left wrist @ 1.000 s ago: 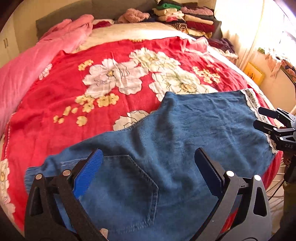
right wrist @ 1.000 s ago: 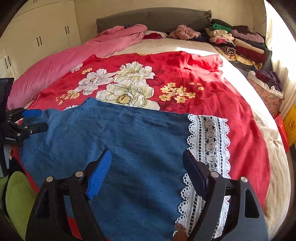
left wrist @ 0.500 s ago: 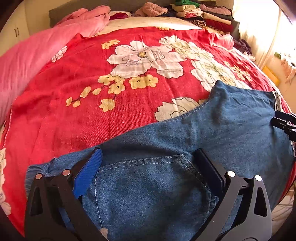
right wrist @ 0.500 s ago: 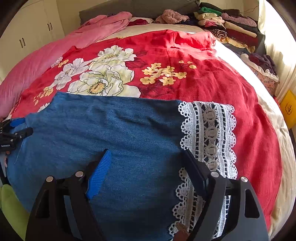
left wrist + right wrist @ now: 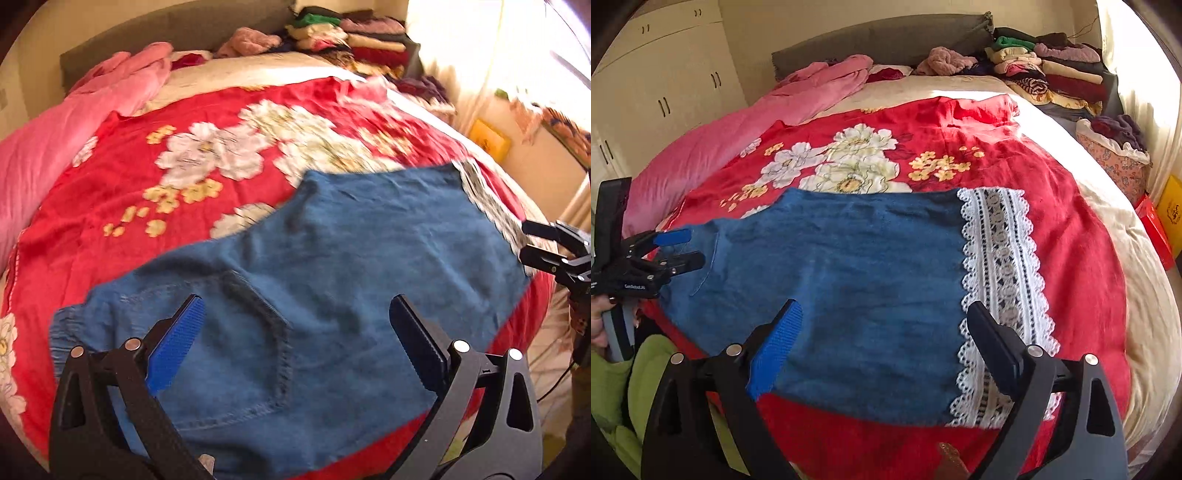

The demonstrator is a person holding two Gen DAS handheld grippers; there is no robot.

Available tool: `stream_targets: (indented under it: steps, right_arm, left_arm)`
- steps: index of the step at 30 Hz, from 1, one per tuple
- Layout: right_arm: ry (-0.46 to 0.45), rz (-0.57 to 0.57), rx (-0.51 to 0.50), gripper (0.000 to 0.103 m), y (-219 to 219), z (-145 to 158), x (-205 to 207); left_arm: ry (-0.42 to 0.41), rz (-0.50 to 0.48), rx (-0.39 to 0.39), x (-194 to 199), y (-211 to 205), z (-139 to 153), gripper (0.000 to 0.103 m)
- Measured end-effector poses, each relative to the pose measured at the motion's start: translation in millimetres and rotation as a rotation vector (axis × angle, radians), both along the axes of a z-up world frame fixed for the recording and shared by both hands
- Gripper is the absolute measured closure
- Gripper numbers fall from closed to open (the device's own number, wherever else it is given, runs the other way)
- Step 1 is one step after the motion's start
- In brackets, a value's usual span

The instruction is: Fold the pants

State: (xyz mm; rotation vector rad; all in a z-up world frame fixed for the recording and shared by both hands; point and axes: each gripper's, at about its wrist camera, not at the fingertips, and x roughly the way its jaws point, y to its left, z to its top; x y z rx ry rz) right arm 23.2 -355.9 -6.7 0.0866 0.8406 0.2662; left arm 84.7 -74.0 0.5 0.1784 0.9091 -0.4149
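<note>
Pants [image 5: 857,295] lie flat on the red quilt [image 5: 1071,240], folded in half, waist end toward my left claw [image 5: 295,332] and lace hem [image 5: 1001,295] toward my right claw [image 5: 882,339]. Both claws hover just above the pants, gripping nothing. My left claw's jaws stand wide apart over the back pocket [image 5: 236,350], as they did a second ago. My right claw's jaws are opening, wider than a second ago, with denim and lace beneath them but no cloth pinched. Half a second ago both claws were pushed in closer over the pants; now they have drawn back, so more red quilt shows past the near edge of the pants in both views. The pants themselves have kept their place on the quilt. Left view is blurred.
</note>
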Motion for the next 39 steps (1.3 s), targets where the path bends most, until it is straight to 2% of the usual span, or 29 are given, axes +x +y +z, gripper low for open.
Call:
stream_targets:
  steps: [3,5,9,11,13,27,37,39]
  right_arm:
    - [0.054,0.013,-0.012,0.013,6.3,-16.4,-2.4]
    - [0.134,-0.012,-0.014,0.013,4.9,-36.3,2.3]
    - [0.115,0.0,-0.047,0.013,11.5,-37.7,-2.0]
    - [0.095,-0.006,0.02,0.013,5.4,-28.0,-6.4]
    - [0.065,-0.021,0.043,0.013,-0.6,-19.1,-12.4]
    - [-0.123,-0.128,0.102,0.013,-55.9,42.5,-48.9]
    - [-0.2,-0.239,0.108,0.013,-103.6,61.2,-72.8]
    - [-0.208,-0.266,0.109,0.008,-114.6,62.4,-77.9]
  left_arm:
    - [0.05,-0.022,0.069,-1.4,-13.0,-18.6,0.009]
    - [0.097,-0.031,0.101,-0.7,-16.6,-33.5,0.009]
    - [0.103,-0.028,0.115,-2.1,-16.8,-40.0,0.009]
    - [0.096,-0.023,0.093,-4.1,-14.3,-34.1,0.009]
    - [0.09,-0.012,0.075,-4.5,-12.6,-28.1,0.009]
    - [-0.023,-0.022,0.021,-5.4,-28.9,38.1,0.009]
    - [-0.068,-0.079,0.027,5.7,-60.5,72.3,0.009]
    - [-0.07,-0.101,0.029,8.1,-69.6,76.8,0.009]
